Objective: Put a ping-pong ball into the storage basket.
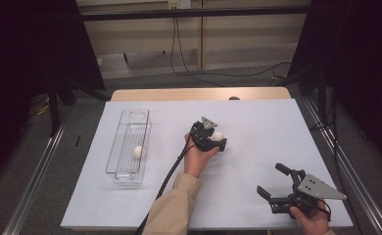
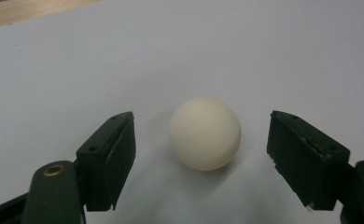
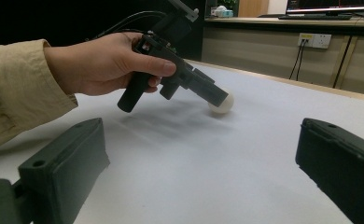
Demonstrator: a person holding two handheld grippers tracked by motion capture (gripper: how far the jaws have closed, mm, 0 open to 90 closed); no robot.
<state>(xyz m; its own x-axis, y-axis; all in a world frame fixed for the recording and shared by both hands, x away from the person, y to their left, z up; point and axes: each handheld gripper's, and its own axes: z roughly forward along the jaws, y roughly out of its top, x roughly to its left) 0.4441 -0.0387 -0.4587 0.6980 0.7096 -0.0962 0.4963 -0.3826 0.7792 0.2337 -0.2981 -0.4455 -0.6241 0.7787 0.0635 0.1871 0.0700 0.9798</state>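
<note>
Ball sits centred between the left gripper fingers, which are spread with clear gaps on both sides. Right gripper, also spread, holds nothing and lies well apart.

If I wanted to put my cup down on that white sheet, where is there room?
The far right part of the white sheet, beyond the right hand-held gripper, is bare, as is the near left corner below the clear bin. The middle is busy: the left hand-held gripper straddles a white ball.
</note>
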